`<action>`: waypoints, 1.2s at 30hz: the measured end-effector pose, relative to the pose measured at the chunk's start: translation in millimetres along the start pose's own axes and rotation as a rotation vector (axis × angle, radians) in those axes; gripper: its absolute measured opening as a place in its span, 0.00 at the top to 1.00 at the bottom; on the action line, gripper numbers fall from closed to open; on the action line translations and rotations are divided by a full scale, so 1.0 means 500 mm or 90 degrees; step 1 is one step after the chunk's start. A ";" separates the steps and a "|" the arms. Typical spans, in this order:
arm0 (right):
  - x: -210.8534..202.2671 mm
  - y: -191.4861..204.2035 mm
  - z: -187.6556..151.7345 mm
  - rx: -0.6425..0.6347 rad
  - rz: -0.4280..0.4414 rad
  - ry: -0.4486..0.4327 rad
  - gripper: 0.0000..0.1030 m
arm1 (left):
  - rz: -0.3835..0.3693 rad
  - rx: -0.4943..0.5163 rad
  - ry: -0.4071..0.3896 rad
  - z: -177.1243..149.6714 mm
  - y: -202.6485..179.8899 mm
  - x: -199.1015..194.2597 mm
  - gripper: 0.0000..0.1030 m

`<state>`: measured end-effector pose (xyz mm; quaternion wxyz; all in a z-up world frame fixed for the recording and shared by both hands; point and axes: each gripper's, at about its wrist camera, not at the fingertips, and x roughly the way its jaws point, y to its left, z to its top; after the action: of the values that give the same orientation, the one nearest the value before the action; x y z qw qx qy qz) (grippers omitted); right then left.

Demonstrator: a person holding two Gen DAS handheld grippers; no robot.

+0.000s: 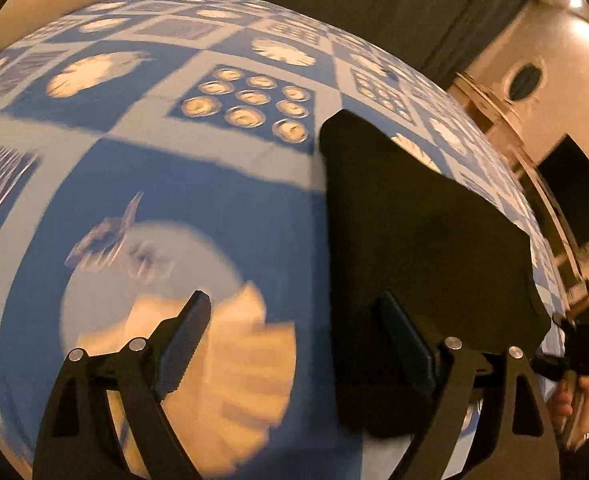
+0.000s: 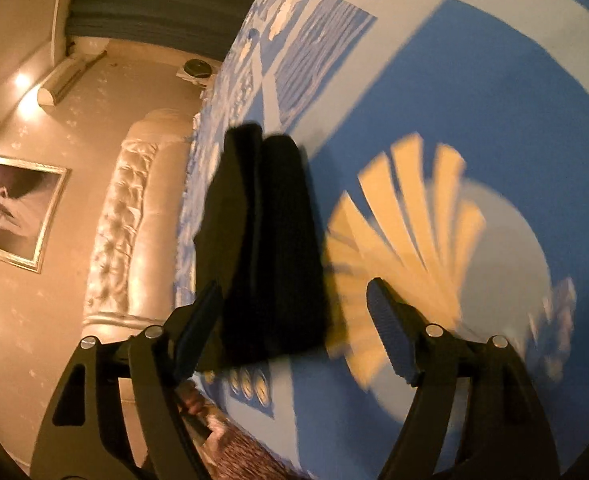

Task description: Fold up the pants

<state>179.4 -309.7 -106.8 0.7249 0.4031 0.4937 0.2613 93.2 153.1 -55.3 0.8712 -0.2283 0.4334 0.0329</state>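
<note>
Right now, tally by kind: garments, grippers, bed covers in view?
Black pants, folded: 1
Grippers: 2, the left gripper and the right gripper, both open and empty
Blue patterned bedspread: 1
Total: 4

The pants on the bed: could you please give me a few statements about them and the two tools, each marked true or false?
1. The black pants lie folded on the blue patterned bedspread. True.
2. The left tool is clamped on the pants. False: its fingers stand apart with nothing gripped between them.
3. The right tool is open. True.
4. The bedspread is plain white. False: it is blue with pale bands and printed squares.
5. A framed picture hangs on the wall in the right wrist view. True.
</note>
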 end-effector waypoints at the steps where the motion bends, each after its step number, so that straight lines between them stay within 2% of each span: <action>1: -0.009 0.000 -0.014 -0.001 -0.009 -0.003 0.27 | 0.007 -0.015 -0.002 -0.013 0.003 -0.011 0.17; 5: -0.040 0.002 -0.068 -0.002 -0.050 -0.010 0.25 | 0.053 -0.057 -0.017 -0.056 -0.003 -0.058 0.17; 8: -0.040 0.025 -0.096 -0.026 -0.089 -0.011 0.18 | 0.104 -0.024 -0.024 -0.081 -0.030 -0.087 0.17; 12: -0.030 0.053 -0.133 -0.072 -0.148 -0.012 0.15 | 0.129 0.017 -0.033 -0.118 -0.067 -0.117 0.17; 18: -0.025 0.072 -0.161 -0.110 -0.197 -0.023 0.14 | 0.133 0.028 -0.023 -0.162 -0.099 -0.128 0.17; 23: -0.021 0.088 -0.182 -0.145 -0.241 -0.030 0.14 | 0.139 0.049 -0.033 -0.183 -0.118 -0.133 0.17; 30: 0.011 0.128 -0.215 -0.235 -0.349 -0.038 0.13 | 0.144 0.076 -0.058 -0.188 -0.142 -0.134 0.17; 36: 0.023 0.138 -0.226 -0.254 -0.370 -0.056 0.12 | 0.136 0.104 -0.061 -0.198 -0.170 -0.132 0.17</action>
<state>80.5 -226.9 -75.7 0.8540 0.1074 0.4952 0.1175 0.7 44.4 -24.7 0.8980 -0.1071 0.4146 0.1007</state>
